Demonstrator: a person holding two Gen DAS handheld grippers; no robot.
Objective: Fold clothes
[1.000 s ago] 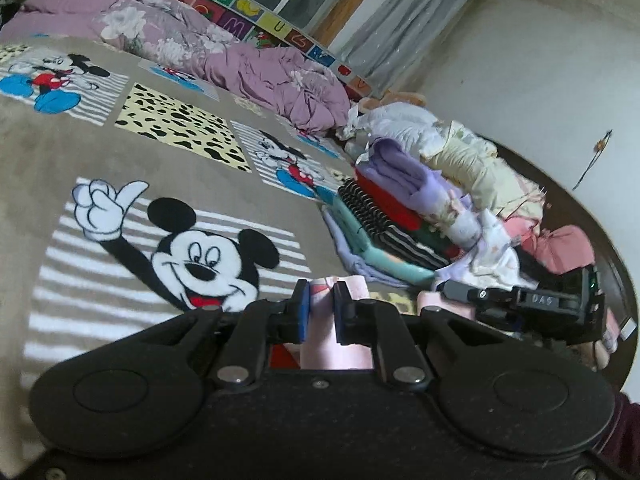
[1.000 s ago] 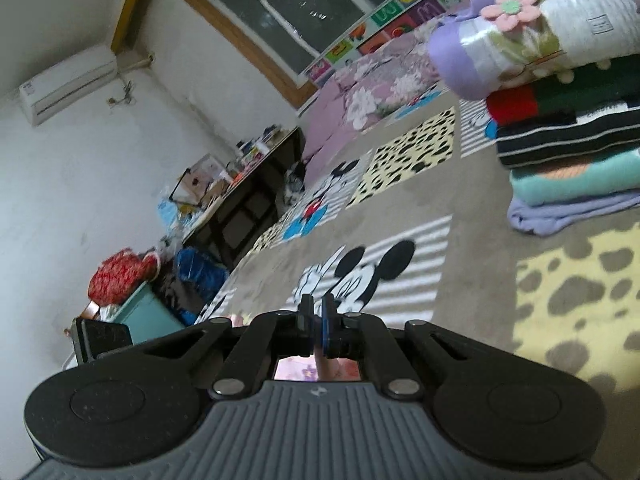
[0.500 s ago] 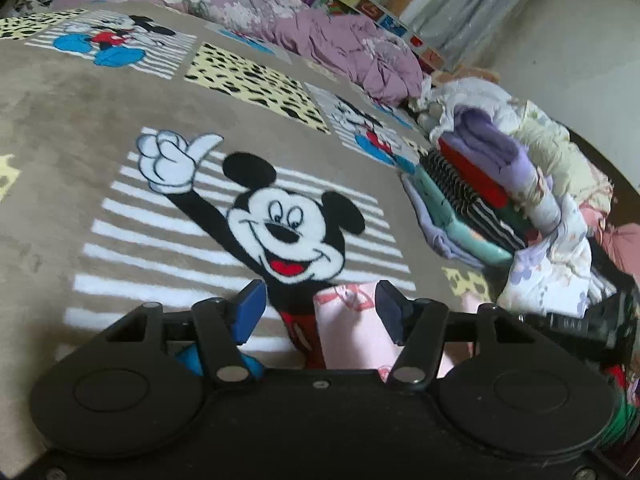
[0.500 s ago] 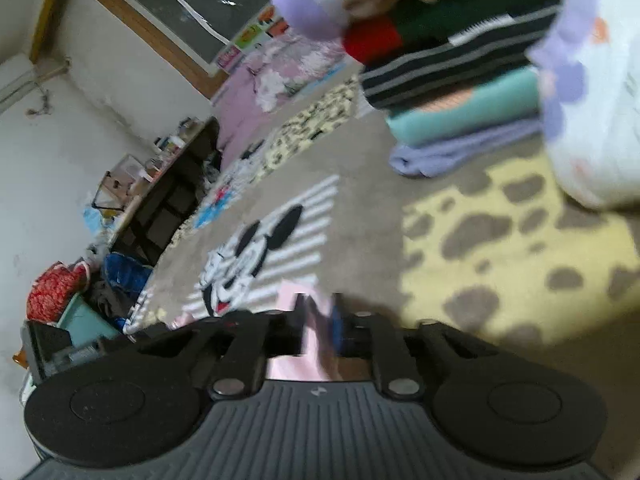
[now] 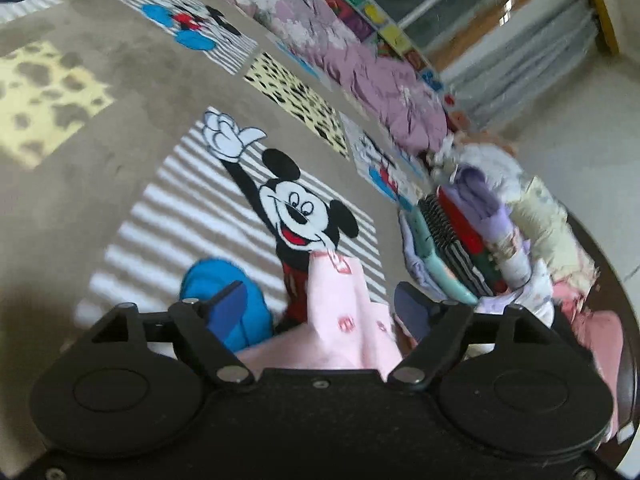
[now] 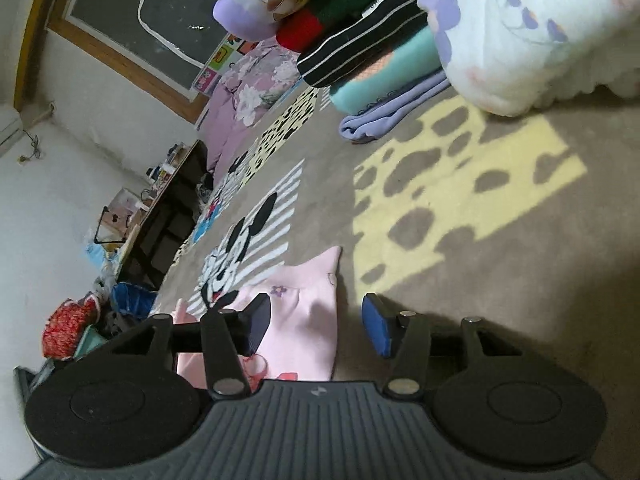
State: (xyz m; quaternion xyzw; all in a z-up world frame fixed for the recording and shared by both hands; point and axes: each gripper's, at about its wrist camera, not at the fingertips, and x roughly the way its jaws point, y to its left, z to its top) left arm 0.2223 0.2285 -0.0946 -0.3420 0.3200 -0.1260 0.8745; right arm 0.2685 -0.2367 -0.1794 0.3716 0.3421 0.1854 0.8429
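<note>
Between the spread blue pads of the left hand-held gripper (image 5: 320, 308), the pink garment (image 5: 344, 312) lay flat on the cartoon-print bed cover (image 5: 120, 168), ungripped. Its long axis ran from this hand-held gripper toward the right hand-held gripper (image 6: 316, 324), whose jaws were likewise opening over the other end, pads clear of the cloth.

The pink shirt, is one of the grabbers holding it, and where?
Nothing holds it. The pink shirt lies on the blanket. Both the left gripper and the right gripper are opening, their pads off the cloth between them.
</note>
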